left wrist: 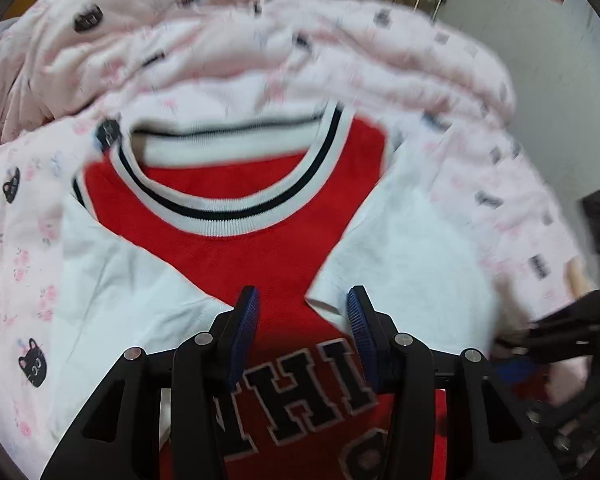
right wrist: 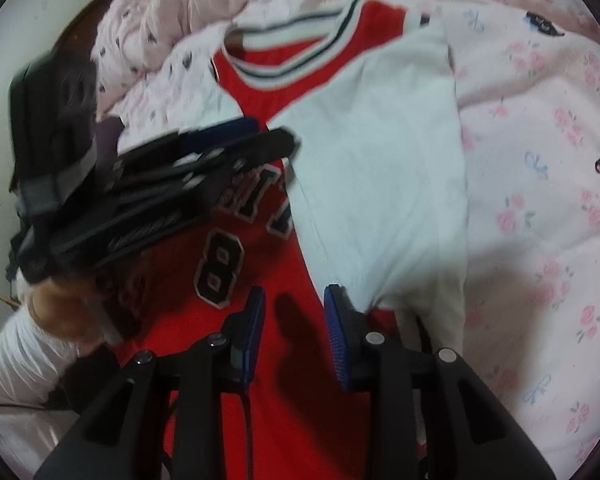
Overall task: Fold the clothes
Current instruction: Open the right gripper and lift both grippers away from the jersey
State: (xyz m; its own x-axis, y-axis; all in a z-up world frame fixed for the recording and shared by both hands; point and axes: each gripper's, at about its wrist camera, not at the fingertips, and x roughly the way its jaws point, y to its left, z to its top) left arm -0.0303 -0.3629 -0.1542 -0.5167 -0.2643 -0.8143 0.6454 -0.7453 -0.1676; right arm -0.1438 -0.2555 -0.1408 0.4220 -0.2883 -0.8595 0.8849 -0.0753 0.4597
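Covering the whole work surface is a pink bedsheet (left wrist: 439, 92) printed with black cats and roses, rumpled at the far side. On it lies the red jersey (left wrist: 236, 248), front up, white sleeves folded inward over the chest. Left wrist view shows the striped collar (left wrist: 236, 216) and lettering; only the right wrist view shows the number 8 (right wrist: 220, 268) and a white-sleeved arm (right wrist: 16, 344). Left gripper (left wrist: 300, 304) hovers over the lettering, jaws partly apart, nothing between them. Right gripper (right wrist: 294, 300) sits over the red lower panel beside the sleeve edge, jaws parted, empty.
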